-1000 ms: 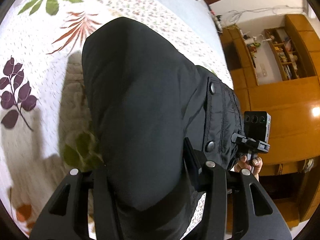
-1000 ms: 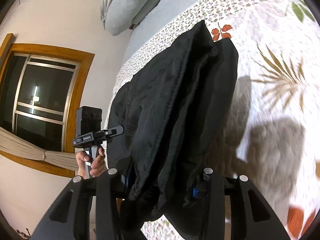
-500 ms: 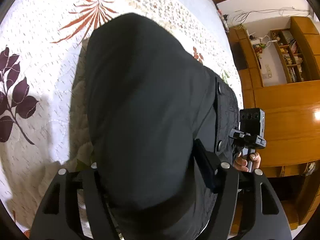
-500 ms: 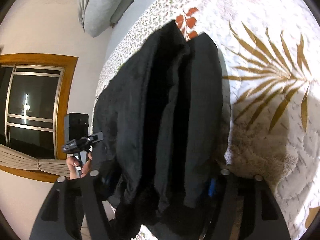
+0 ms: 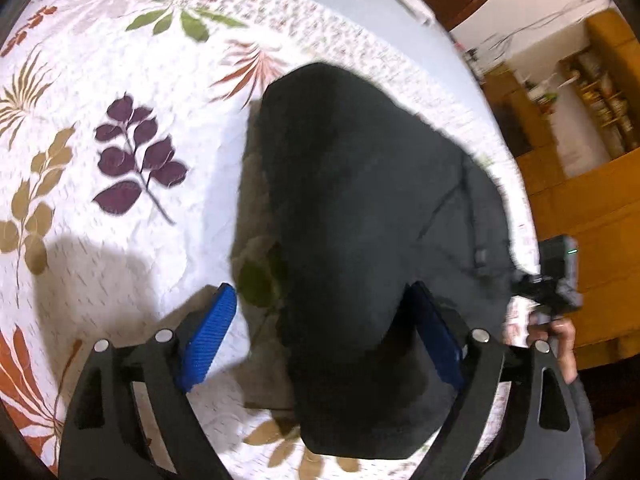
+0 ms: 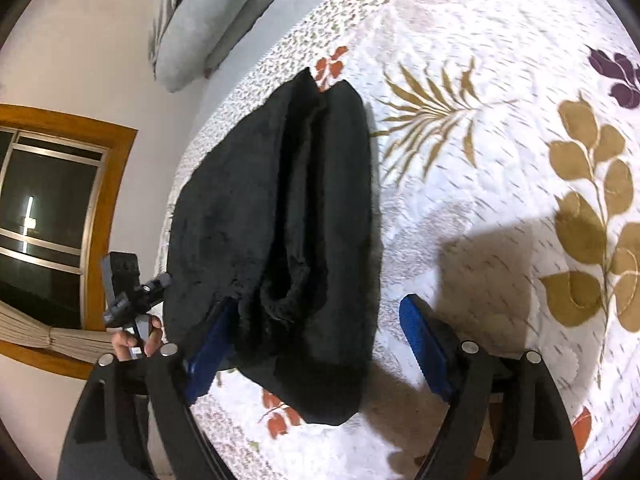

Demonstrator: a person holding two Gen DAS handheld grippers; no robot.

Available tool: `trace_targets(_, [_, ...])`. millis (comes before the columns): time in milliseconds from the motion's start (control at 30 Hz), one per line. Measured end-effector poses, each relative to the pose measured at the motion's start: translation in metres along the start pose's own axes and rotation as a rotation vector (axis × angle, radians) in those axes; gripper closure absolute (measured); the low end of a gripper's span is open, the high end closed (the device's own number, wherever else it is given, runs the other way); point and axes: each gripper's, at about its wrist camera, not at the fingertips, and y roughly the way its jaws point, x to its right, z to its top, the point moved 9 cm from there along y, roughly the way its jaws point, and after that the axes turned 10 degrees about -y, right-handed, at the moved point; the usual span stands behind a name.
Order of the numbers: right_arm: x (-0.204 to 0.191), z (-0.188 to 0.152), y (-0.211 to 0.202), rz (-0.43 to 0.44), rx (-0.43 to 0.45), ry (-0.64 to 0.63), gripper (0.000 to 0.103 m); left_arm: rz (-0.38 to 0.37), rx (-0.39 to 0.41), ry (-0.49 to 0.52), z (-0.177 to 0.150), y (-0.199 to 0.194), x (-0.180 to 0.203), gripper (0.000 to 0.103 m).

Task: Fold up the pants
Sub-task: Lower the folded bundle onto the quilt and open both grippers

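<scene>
Left wrist view: left gripper [image 5: 320,312] spread, nothing pinched; black pants [image 5: 360,208], folded, are laid on the bedspread [image 5: 120,92] between its fingers. Right gripper [image 6: 316,320] likewise spread. Soft, thick, limp fabric is judged; a stacked-edge grip is advised.

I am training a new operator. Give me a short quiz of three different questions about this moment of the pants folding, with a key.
1. True or false: the left claw is clamped on the black pants.
2. Multiple choice: the pants lie on (A) a wooden floor, (B) a white bedspread with leaf prints, (C) a grey sofa.
3. Fill in the blank: in the right wrist view, the grey ______ sits at the far end of the bed, beyond the pants.

Key
1. False. Its blue pads stand wide apart; the right claw is open too.
2. B
3. pillow
</scene>
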Motion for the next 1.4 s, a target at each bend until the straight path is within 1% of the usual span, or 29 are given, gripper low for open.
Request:
trace_targets(33, [0.0, 0.0, 0.001, -0.01, 0.001, -0.004, 0.02, 0.004, -0.008, -0.017, -0.003, 0.004, 0.0, 0.014])
trace_targets(133, [-0.001, 0.0, 0.003, -0.047, 0.002, -0.024, 0.02, 0.009, 0.013, -0.028, -0.004, 0.002, 0.001, 0.012])
trace_targets(167, [-0.001, -0.002, 0.0, -0.045, 0.003, -0.019, 0.02, -0.001, 0.014, -0.047, -0.004, 0.002, 0.002, 0.012])
trace_targets(200, [-0.001, -0.004, -0.002, -0.043, 0.004, -0.011, 0.02, -0.025, 0.019, -0.062, -0.006, -0.003, 0.003, 0.015])
trace_targets(267, [-0.005, -0.006, -0.015, -0.043, 0.033, -0.008, 0.019, -0.066, 0.045, -0.047, -0.014, -0.013, 0.006, 0.015])
trace_targets(300, [-0.007, -0.008, -0.022, -0.032, 0.048, -0.01, 0.019, -0.094, 0.07, -0.027, -0.02, -0.025, 0.011, 0.014])
trace_targets(333, [-0.009, -0.01, -0.027, -0.02, 0.06, -0.008, 0.019, -0.103, 0.083, -0.008, -0.026, -0.031, 0.014, 0.014])
trace_targets(367, [-0.012, -0.016, -0.034, -0.007, 0.076, -0.006, 0.018, -0.098, 0.097, 0.022, -0.033, -0.038, 0.018, 0.014])
trace_targets(400, [-0.014, -0.021, -0.038, 0.0, 0.08, -0.006, 0.017, -0.053, 0.114, 0.055, -0.042, -0.043, 0.018, 0.013])
trace_targets(467, [-0.013, -0.038, -0.048, 0.003, 0.092, 0.004, 0.017, 0.016, 0.12, 0.077, -0.057, -0.044, 0.014, 0.013])
trace_targets(533, [-0.014, -0.056, -0.058, 0.012, 0.119, 0.031, 0.017, 0.018, 0.145, 0.055, -0.071, -0.055, 0.01, 0.013])
trace_targets(567, [-0.016, -0.064, -0.065, 0.003, 0.144, 0.035, 0.017, -0.005, 0.169, 0.043, -0.08, -0.065, 0.011, 0.013])
trace_targets(600, [-0.018, -0.071, -0.071, -0.01, 0.163, 0.028, 0.017, -0.017, 0.2, 0.039, -0.09, -0.076, 0.013, 0.012])
trace_targets(667, [-0.027, -0.092, -0.088, -0.054, 0.211, -0.003, 0.016, -0.013, 0.255, 0.038, -0.107, -0.094, 0.016, 0.011])
trace_targets(700, [-0.031, -0.103, -0.098, -0.072, 0.234, -0.012, 0.016, -0.008, 0.288, 0.044, -0.122, -0.108, 0.019, 0.01])
trace_targets(733, [-0.037, -0.119, -0.111, -0.089, 0.264, -0.017, 0.013, 0.004, 0.308, 0.052, -0.132, -0.116, 0.019, 0.01])
trace_targets(767, [-0.043, -0.128, -0.117, -0.1, 0.285, -0.014, 0.011, 0.028, 0.334, 0.059, -0.145, -0.127, 0.019, 0.009])
trace_targets(800, [-0.047, -0.145, -0.13, -0.124, 0.313, -0.005, 0.009, 0.047, 0.353, 0.064, -0.155, -0.135, 0.02, 0.008])
trace_targets(867, [-0.054, -0.169, -0.146, -0.154, 0.344, -0.001, 0.008, 0.102, 0.383, 0.071, -0.186, -0.156, 0.021, 0.005])
trace_targets(900, [-0.059, -0.189, -0.158, -0.193, 0.363, 0.007, 0.008, 0.144, 0.407, 0.078, -0.201, -0.167, 0.023, 0.005])
trace_targets(933, [-0.063, -0.197, -0.164, -0.21, 0.372, 0.01, 0.007, 0.176, 0.439, 0.082, -0.212, -0.177, 0.021, 0.005])
trace_targets(967, [-0.072, -0.215, -0.175, -0.227, 0.389, 0.006, 0.006, 0.198, 0.472, 0.094, -0.223, -0.19, 0.026, 0.003])
trace_targets(1033, [-0.088, -0.239, -0.189, -0.263, 0.409, -0.019, 0.003, 0.248, 0.538, 0.127, -0.257, -0.216, 0.038, 0.003])
trace_targets(1133, [-0.118, -0.28, -0.21, -0.357, 0.44, -0.09, 0.003, 0.259, 0.597, 0.158, -0.294, -0.246, 0.06, 0.003])
trace_targets(1200, [-0.136, -0.294, -0.215, -0.417, 0.452, -0.128, 0.003, 0.27, 0.642, 0.171, -0.32, -0.266, 0.077, 0.003])
trace_targets(1267, [-0.155, -0.314, -0.223, -0.45, 0.469, -0.154, 0.003, 0.282, 0.652, 0.18, -0.34, -0.273, 0.092, 0.003])
trace_targets(1333, [-0.172, -0.33, -0.224, -0.469, 0.465, -0.168, 0.003, 0.284, 0.67, 0.182, -0.361, -0.286, 0.105, 0.003])
trace_targets(1400, [-0.195, -0.344, -0.226, -0.524, 0.468, -0.2, 0.004, 0.294, 0.689, 0.198, -0.379, -0.297, 0.116, 0.003])
